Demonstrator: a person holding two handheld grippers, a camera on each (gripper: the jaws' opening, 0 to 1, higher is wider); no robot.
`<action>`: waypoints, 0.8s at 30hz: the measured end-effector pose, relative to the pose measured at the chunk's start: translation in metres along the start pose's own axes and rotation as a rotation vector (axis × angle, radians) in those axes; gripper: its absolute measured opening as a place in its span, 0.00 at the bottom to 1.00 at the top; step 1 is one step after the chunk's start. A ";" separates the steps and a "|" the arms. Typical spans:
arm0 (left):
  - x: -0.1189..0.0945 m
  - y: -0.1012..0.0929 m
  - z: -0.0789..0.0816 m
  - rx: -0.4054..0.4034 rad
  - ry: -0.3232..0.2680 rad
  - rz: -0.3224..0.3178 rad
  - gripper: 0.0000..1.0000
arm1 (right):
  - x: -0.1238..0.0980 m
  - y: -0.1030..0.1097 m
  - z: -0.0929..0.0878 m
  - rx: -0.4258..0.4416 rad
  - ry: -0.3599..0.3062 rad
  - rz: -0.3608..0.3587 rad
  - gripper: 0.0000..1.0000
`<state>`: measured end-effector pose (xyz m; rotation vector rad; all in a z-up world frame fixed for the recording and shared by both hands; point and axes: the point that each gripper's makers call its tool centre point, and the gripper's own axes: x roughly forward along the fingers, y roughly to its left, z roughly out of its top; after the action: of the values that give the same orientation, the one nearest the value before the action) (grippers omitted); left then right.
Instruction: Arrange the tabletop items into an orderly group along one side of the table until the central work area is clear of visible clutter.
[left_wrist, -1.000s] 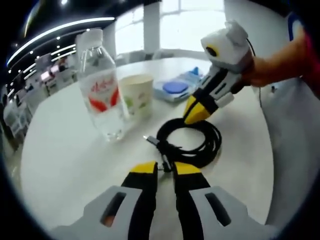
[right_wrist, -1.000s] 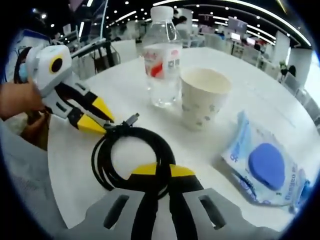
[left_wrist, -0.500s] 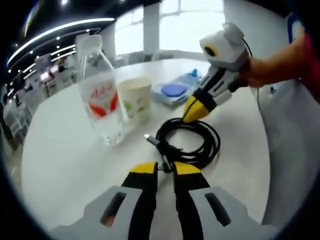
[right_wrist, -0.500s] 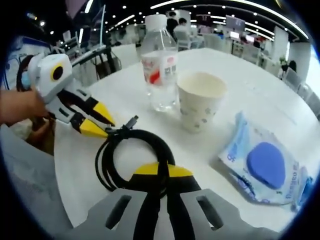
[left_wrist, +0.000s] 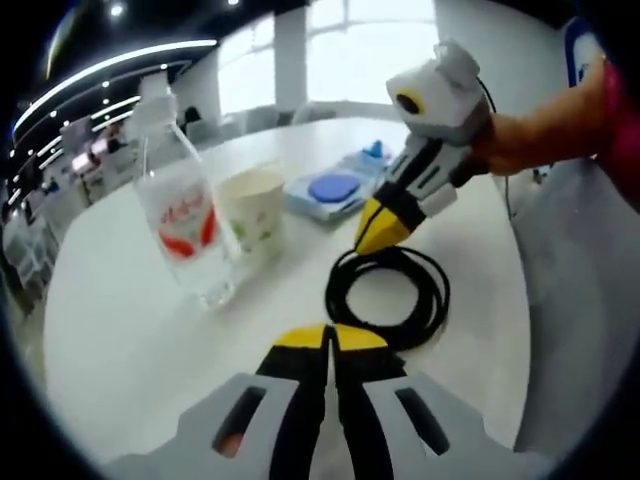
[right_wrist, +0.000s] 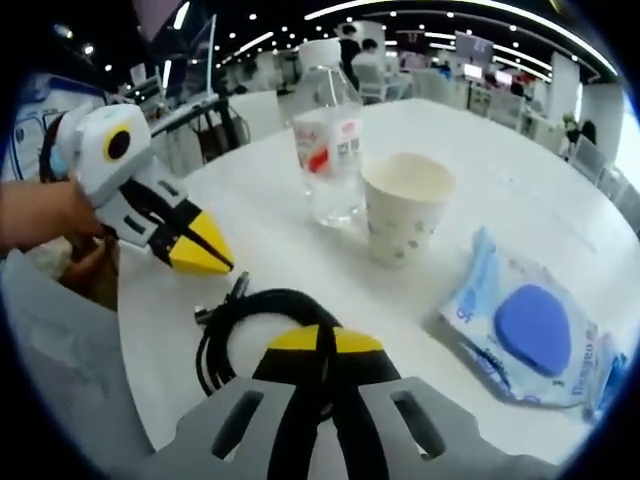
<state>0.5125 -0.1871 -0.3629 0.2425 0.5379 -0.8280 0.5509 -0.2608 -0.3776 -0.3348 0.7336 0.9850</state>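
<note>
A coiled black cable (left_wrist: 435, 300) lies on the round white table (left_wrist: 120, 330) near its edge. My right gripper (right_wrist: 318, 342) is shut on the coil's near side; it also appears as the right gripper (left_wrist: 372, 232) at the coil's far rim. My left gripper (left_wrist: 325, 340) is shut with nothing in it, and it shows as the left gripper (right_wrist: 205, 255) just above the cable's loose plug end (right_wrist: 235, 290). A clear water bottle (left_wrist: 185, 225) stands beside a paper cup (left_wrist: 250, 205). Beyond them lies a blue wipes pack (left_wrist: 335, 190).
The bottle (right_wrist: 328, 150), cup (right_wrist: 405, 205) and wipes pack (right_wrist: 530, 330) sit in a loose row across the table (right_wrist: 500, 180). A person's hand (right_wrist: 40, 215) holds the left gripper at the table's rim. Chairs and other tables stand far behind.
My left gripper has let go of the cable's plug end, shut, and drawn back from it. The right gripper stays shut on the coil, which has shifted slightly.
</note>
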 end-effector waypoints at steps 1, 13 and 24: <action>-0.001 -0.001 0.000 -0.002 0.000 0.000 0.00 | 0.000 0.000 0.001 0.000 -0.002 0.000 0.01; 0.000 -0.037 -0.030 0.051 0.109 -0.049 0.27 | 0.001 -0.001 0.001 0.026 -0.001 0.007 0.01; 0.010 -0.033 -0.032 0.095 0.092 -0.008 0.11 | 0.001 -0.001 -0.001 0.027 0.007 0.005 0.01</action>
<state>0.4813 -0.2024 -0.3946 0.3672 0.5865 -0.8538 0.5515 -0.2616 -0.3792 -0.3134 0.7540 0.9780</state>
